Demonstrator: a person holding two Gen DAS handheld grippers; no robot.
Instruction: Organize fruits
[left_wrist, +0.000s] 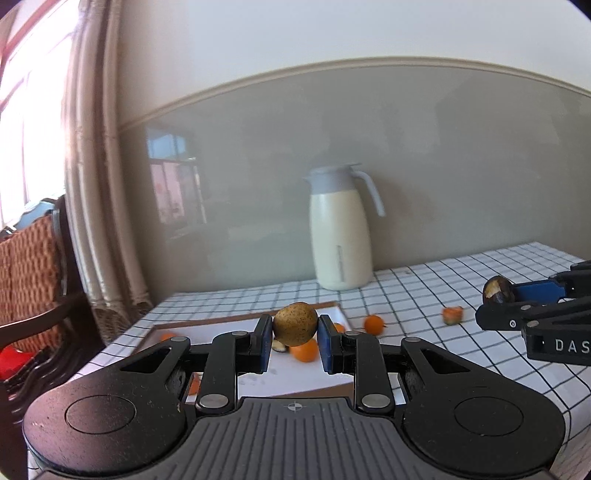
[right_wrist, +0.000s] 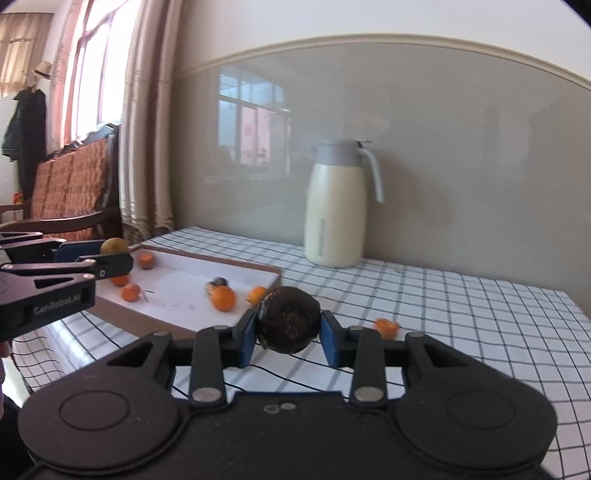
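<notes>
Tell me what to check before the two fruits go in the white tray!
1. Left hand-held gripper has its fruit: ok, pads press both sides of the tan round fruit.
2. Right hand-held gripper has its fruit: ok, shut on the dark round fruit.
3. Room in the white tray: ok, bare floor shows between the small oranges.
4. Left fruit over the tray: ok, it hangs above the tray.
5. Right fruit over the tray: not ok, it is over the checked tablecloth beside the tray.
6. Nothing left outside: not ok, an orange piece lies on the cloth.
</notes>
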